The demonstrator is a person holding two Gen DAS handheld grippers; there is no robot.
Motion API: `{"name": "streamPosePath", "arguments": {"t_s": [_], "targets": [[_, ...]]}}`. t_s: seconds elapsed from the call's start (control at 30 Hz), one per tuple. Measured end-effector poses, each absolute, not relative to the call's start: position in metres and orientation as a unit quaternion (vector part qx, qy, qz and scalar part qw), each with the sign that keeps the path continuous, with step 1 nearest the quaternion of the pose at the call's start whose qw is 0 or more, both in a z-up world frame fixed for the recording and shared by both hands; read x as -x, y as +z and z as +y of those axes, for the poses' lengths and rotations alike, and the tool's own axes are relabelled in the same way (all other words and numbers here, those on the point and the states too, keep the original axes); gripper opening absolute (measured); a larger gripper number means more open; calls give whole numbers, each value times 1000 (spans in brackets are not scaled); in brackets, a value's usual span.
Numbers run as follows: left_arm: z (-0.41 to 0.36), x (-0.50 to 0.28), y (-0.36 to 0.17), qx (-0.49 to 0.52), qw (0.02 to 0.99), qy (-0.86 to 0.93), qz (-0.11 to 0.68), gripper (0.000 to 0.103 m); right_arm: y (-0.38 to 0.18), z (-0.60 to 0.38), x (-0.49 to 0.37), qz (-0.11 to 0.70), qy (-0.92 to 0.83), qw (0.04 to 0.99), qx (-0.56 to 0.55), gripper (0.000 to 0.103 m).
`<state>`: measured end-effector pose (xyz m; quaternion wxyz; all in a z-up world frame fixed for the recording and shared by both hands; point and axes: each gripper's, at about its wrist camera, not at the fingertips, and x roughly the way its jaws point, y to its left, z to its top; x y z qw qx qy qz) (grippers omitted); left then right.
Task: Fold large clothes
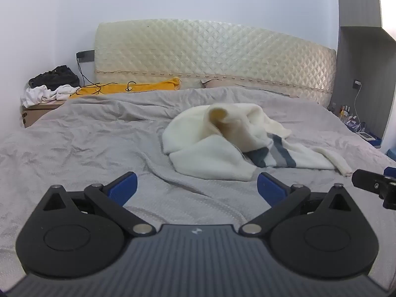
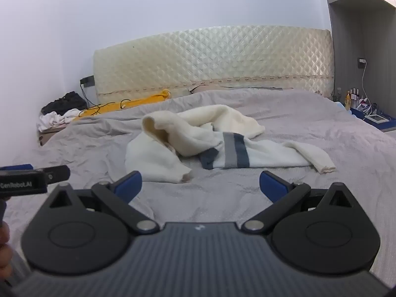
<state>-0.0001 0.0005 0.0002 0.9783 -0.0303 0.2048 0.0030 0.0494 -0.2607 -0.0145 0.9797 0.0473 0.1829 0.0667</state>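
Your left tool (image 1: pixel 196 185) hangs over the near part of the bed with its blue-padded fingers (image 1: pixel 123 185) spread wide and nothing between them. Your right tool (image 2: pixel 200 185) is the same: fingers fully apart, empty, tipped slightly down toward the wrinkled grey bedspread (image 2: pixel 321 148). The two tools sit side by side; in the left wrist view, a black part of the right one juts in at the right edge, and in the right wrist view the left one shows at the left edge.

The cream-white knit sweater with grey and dark blue stripes (image 1: pixel 222 146) lies crumpled near the middle of the bed, ahead of both tools and apart from them. Part of it is heaped up in a mound, and one sleeve (image 2: pixel 311 156) trails out to the right, flat on the bedspread.

Behind the bed stands a cream quilted headboard (image 1: pixel 210 52). A yellow cloth (image 1: pixel 138 87) with black cables on it lies at the far left of the bed, just beside a wooden nightstand (image 1: pixel 37 113) piled with black and white clothes. On the right, a low shelf holds small bottles (image 2: pixel 354 96).
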Motion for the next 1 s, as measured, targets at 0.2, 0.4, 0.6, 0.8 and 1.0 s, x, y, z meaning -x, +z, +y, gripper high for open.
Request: {"name": "streamPosePath", "arguments": {"t_s": [0.2, 0.4, 0.6, 0.8, 1.0], "targets": [[1, 0, 0, 29, 979, 6, 203, 103, -14, -259, -51, 180, 67, 980, -41, 103], [1, -1, -3, 27, 979, 7, 204, 103, -14, -258, -48, 180, 62, 981, -36, 103], [-4, -2, -3, 27, 979, 9, 204, 103, -16, -258, -51, 180, 62, 981, -36, 103], [-7, -1, -4, 21, 978, 11, 208, 103, -17, -258, -51, 180, 61, 981, -36, 103], [-7, -2, -3, 21, 978, 10, 209, 103, -17, -258, -51, 180, 60, 981, -34, 103]]}}
